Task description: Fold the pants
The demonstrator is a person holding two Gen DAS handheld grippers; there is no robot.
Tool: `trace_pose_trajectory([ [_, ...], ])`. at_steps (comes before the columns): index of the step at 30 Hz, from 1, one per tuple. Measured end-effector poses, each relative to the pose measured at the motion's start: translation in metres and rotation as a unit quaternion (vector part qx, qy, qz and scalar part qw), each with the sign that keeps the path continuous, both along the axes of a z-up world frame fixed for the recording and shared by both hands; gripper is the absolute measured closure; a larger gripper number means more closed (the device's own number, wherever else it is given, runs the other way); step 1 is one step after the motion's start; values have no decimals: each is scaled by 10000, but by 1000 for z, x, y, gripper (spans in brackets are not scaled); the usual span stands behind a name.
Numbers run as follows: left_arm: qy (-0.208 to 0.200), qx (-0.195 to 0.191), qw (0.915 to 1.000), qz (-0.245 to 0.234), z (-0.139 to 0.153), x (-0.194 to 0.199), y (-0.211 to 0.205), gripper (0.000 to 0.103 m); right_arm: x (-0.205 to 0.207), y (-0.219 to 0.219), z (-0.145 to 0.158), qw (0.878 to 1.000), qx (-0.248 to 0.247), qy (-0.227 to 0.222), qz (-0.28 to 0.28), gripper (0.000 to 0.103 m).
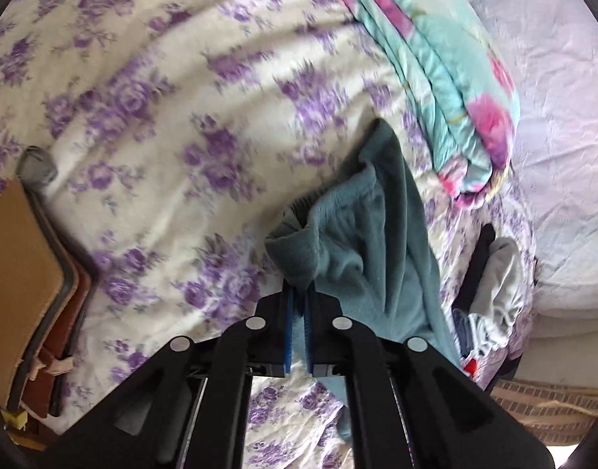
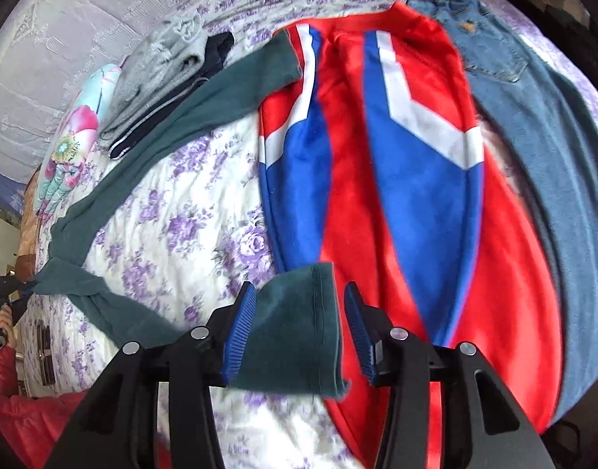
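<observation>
Left tool (image 1: 298,301) clenched on teal pants (image 1: 377,234), bunched over floral bed (image 1: 162,117). Right tool (image 2: 299,312) released, jaws spread around pants hem (image 2: 299,336). Red-blue pants (image 2: 396,195), jeans (image 2: 553,156), grey clothes (image 2: 150,82) crowd alongside; folded quilt (image 1: 455,90) nearby.

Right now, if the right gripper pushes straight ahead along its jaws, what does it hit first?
The right gripper has its jaws open around a dark green pants hem, so it meets that cloth at once. Past it lie the red and blue pants on the floral bedsheet; depth is unclear.
</observation>
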State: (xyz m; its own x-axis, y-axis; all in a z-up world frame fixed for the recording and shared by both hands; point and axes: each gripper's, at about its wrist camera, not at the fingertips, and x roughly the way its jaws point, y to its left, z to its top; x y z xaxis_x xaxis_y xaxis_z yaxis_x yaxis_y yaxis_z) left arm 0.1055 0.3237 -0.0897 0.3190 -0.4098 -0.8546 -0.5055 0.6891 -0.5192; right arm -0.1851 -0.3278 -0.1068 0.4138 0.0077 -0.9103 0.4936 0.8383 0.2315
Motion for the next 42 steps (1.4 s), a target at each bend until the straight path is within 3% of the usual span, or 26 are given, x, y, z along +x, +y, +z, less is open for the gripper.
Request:
trace_pose_trajectory([
  [1, 21, -20, 10000, 9, 0, 0, 0, 100, 5, -2, -10, 9999, 60, 141, -17, 56],
  [2, 40, -21, 10000, 5, 1, -2, 4, 100, 7, -2, -16, 9999, 79, 153, -2, 67],
  [3, 61, -8, 10000, -21, 1, -3, 3, 100, 9, 1, -15, 9999, -28, 86, 52, 87],
  [5, 63, 21, 10000, -50, 4, -5, 4, 100, 10, 6, -3, 9996, 3, -150, 221, 97],
  [9, -135, -197, 9997, 5, 19, -5, 12, 100, 32, 5, 68, 9932, -464, -968, 455, 98],
  [12, -371, -225, 9990, -92, 43, -3, 13, 100, 43, -9, 133, 9804, -634, -1804, 469, 98],
  [15, -621, -162, 9978, -175, 66, -12, 16, 100, 24, -14, 163, 9667, -1049, -2190, 810, 97],
  [16, -668, -141, 9975, -177, 70, -17, 19, 100, 16, -14, 157, 9661, -1242, -2040, 980, 94],
  [18, -611, -153, 9978, -185, 65, -28, 24, 99, -1, -24, 124, 9737, -1647, -1208, 1008, 41],
  [19, -511, -73, 9985, -181, 60, -32, 26, 100, -16, -34, 98, 9773, -1840, -737, 752, 39],
  [21, -234, 78, 9996, -126, 41, -44, 33, 100, -44, -56, 63, 9919, -1194, -417, 84, 45],
  [22, -82, -4, 10000, -42, 29, -49, 37, 100, -57, -67, 52, 9960, -684, -487, -302, 48],
  [24, 203, -296, 9992, 177, 4, -60, 45, 100, -70, -76, 44, 9937, -132, -766, -808, 49],
  [27, 392, -221, 9987, 240, -11, -66, 46, 99, -57, -67, 40, 9939, 93, -833, -716, 49],
  [31, 369, -127, 9990, 203, -10, -63, 41, 100, -30, -42, 19, 9944, 557, -735, -510, 49],
  [38, 287, -177, 9992, 234, -4, -59, 41, 99, -5, 2, -2, 9949, 740, -660, -174, 57],
  [40, 285, -158, 9993, 209, -4, -59, 40, 99, 3, 12, -4, 9962, 632, -595, -45, 67],
  [42, 303, -132, 9993, 165, -5, -57, 39, 100, 11, 18, -8, 9980, 428, -466, 90, 93],
])
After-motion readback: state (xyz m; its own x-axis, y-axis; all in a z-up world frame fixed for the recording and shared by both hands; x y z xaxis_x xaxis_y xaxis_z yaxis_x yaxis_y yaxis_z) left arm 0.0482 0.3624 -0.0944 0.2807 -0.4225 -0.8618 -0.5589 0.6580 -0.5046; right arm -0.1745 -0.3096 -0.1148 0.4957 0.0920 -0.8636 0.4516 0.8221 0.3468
